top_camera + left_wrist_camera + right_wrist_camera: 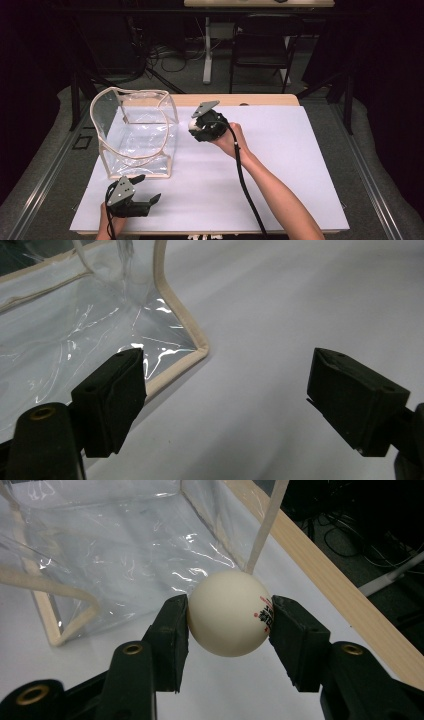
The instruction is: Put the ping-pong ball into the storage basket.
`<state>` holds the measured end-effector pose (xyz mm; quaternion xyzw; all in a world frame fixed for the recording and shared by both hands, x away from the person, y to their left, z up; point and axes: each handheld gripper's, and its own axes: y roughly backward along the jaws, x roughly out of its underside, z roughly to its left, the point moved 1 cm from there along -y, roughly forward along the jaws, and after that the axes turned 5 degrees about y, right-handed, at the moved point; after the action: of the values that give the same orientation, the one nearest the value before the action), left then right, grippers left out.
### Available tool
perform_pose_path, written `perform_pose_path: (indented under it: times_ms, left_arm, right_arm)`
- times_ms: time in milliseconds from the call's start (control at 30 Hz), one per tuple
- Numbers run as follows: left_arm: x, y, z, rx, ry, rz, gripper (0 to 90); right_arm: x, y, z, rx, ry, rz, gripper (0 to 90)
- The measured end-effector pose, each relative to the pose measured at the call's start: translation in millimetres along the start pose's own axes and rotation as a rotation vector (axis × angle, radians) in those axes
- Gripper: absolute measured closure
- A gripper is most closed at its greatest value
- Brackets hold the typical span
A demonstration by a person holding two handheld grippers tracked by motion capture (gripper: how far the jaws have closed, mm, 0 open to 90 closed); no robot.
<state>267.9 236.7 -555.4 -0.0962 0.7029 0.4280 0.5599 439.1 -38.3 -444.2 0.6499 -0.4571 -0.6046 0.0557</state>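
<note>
High view: a white ball point(193, 124) is held just beside a clear bag point(135, 132), not yet inside it.

From the left, the clear bag stands upright on the white table point(280, 165), its beige-trimmed mouth facing up and its long side running away from the person; nothing seems to lie in it. In front of it the left gripper point(150, 194) rests low near the table's front edge, jaws spread wide with nothing between them, one jaw near the bag's front corner. Further right, the right gripper point(196, 125) has its jaws clamped on the ball, hovering by the bag's right wall and pointing toward it. The ball is round, so it has no long axis; its red and black print faces one jaw. I'd judge the pick-up done, with lifting over the rim and dropping in left.
</note>
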Motion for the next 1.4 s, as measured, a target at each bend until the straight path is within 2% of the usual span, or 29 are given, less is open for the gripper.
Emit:
perform_pose_path:
  times_ms: [100, 267, 500, 1400]
  left_arm:
    - [0.0, -0.3, 0.1, 0.001, 0.000, 0.000, 16.3]
    - [0.0, -0.5, 0.1, 0.002, 0.000, 0.001, 16.3]
    - [0.0, -0.3, 0.1, 0.001, 0.001, 0.000, 16.3]
    - [0.1, -0.3, 0.2, 0.001, 0.003, -0.001, 16.3]
  right_arm:
    - [-1.9, 2.0, -2.1, -0.008, -0.015, -0.007, 50.5]
    - [-5.1, 4.6, -4.4, 0.003, -0.005, -0.008, 50.5]
    - [-10.0, 7.8, -6.8, 0.006, -0.015, -0.010, 50.5]
    - [-30.8, 19.8, -14.4, 0.031, 0.010, -0.015, 50.5]
